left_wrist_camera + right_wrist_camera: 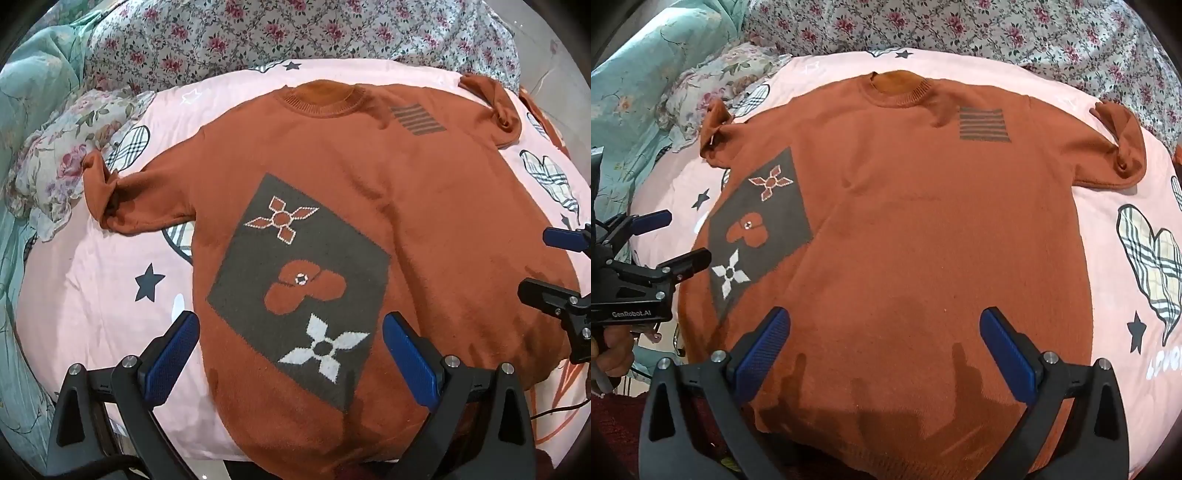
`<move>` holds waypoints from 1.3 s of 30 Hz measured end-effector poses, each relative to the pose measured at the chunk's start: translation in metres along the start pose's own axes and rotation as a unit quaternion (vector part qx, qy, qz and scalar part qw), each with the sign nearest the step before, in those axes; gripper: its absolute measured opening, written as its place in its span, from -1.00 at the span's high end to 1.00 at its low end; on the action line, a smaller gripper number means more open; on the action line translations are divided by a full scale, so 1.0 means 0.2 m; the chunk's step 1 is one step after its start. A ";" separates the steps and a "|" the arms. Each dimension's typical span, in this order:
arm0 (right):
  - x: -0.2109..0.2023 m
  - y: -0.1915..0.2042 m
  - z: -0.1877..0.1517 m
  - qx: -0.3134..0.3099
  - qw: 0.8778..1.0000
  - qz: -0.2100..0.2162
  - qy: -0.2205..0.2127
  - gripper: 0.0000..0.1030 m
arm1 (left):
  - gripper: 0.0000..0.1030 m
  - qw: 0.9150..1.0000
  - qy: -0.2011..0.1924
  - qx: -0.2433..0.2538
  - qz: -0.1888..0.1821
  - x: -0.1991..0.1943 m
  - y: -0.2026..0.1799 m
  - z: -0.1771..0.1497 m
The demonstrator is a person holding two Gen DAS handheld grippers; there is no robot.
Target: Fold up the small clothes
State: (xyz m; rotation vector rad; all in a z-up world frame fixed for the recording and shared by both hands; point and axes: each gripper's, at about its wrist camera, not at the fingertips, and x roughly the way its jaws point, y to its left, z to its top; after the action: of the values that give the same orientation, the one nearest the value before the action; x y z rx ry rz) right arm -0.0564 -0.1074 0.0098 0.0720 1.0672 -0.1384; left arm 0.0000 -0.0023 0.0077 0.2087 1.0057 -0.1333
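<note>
A rust-orange knit sweater (424, 206) lies flat and face up on a pink sheet, collar away from me; it also shows in the right wrist view (923, 229). It has a grey diamond patch with flowers (299, 284) and a grey striped patch (417, 119). Both short sleeves are spread out, their ends bunched (107, 199) (1123, 147). My left gripper (290, 354) is open above the hem's left part, holding nothing. My right gripper (884, 347) is open above the hem's middle, holding nothing. Each gripper shows at the edge of the other's view (546, 262) (679, 240).
The pink sheet (92, 302) carries star and plaid heart prints (1152, 254). A floral quilt (295, 29) is heaped along the far side. Teal bedding (33, 96) and a floral pillow (55, 162) lie at the left.
</note>
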 end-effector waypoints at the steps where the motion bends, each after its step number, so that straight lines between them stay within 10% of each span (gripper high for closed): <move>1: 0.00 0.00 0.00 0.000 1.000 0.001 0.000 -0.99 | -0.94 1.000 -0.002 0.001 0.000 0.00 -0.01 -0.01; 39: 0.00 0.00 0.03 0.012 0.999 0.041 0.012 -0.99 | -0.94 1.000 0.000 0.010 -0.012 -0.01 -0.03 0.02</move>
State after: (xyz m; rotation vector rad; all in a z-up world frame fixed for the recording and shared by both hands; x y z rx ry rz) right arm -0.0510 -0.1081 0.0128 0.1390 1.0856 -0.0772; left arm 0.0008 -0.0097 0.0105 0.2139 1.0068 -0.1659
